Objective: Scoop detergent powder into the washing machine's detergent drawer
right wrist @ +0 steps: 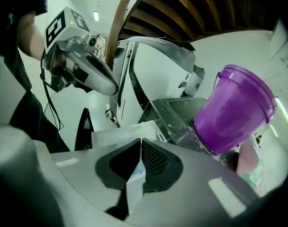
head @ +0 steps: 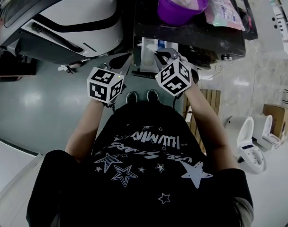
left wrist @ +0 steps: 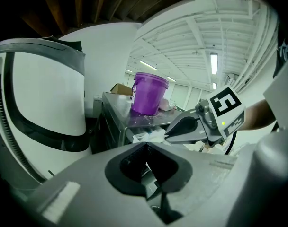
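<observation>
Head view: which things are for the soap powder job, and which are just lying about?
For the job: purple bucket of powder, washing machine, its open drawer.
Just lying about: toilet, cardboard box, wooden pallet.

Purple bucket (head: 182, 4): far rim cut by top edge in head view. Drawer (head: 145, 48): mostly hidden behind left gripper (head: 120, 63) & right gripper (head: 165, 56); contents can't tell. Pink bag (head: 224, 11), right of bucket: print too small. White appliance (head: 63, 22) cropped at left.
</observation>
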`<state>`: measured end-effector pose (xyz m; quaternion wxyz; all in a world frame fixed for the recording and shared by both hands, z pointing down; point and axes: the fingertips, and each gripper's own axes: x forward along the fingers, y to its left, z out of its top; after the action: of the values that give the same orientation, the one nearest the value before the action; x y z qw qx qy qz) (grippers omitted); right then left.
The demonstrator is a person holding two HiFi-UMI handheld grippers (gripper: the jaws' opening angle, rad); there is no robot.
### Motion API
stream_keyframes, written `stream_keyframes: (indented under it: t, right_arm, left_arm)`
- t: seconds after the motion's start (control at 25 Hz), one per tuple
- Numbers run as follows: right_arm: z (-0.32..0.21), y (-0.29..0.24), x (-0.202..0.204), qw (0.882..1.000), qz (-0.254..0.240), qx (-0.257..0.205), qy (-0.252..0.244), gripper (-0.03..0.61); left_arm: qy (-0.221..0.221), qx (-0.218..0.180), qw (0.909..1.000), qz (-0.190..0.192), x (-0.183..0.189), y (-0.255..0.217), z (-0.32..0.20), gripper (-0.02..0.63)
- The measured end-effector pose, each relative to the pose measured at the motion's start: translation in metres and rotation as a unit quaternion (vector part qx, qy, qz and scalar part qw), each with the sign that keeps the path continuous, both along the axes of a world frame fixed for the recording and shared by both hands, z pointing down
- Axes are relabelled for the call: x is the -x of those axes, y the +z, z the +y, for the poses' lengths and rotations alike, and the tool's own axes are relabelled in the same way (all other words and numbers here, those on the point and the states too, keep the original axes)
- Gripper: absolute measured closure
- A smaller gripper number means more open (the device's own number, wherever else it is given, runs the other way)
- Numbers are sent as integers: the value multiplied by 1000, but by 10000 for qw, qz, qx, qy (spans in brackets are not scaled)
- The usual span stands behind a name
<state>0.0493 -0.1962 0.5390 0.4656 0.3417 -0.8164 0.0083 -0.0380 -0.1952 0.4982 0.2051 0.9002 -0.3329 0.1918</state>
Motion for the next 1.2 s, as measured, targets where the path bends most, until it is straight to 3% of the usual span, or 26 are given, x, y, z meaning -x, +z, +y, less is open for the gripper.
stream_keyframes:
  t: [0.24,0.52,0.68,0.8,0.92,1.04,1.2]
  right_arm:
    - [-1,4,-1,9929,996,-606,-252,545]
    - [0,9,-3,9643,2276,-1268,-465,545]
    - [-2,5,0,9554,2515,-1475,-461,543]
    - [-2,2,4,9613,2332,-1422,-375,543]
    - [-2,-1,6,9755,1819,-1232,-108,543]
    - [0,-7,2,9928,740,-784,521,544]
    - [7,-21,-3,9917,-532,-339,1120,545]
  left_arm:
    - [81,103,9999,15,8,8,1,614]
    - [226,242,9994,-71,20,37,-4,614]
    - [338,273,9989,-157,21,47,-10,614]
    - [304,236,9992,-143,23,45,-12,614]
    - [207,271,9993,-180,29,47,-8,614]
    - [104,269,9994,-205,31,45,-3,614]
    - [-14,137,9998,-147,23,33,8,614]
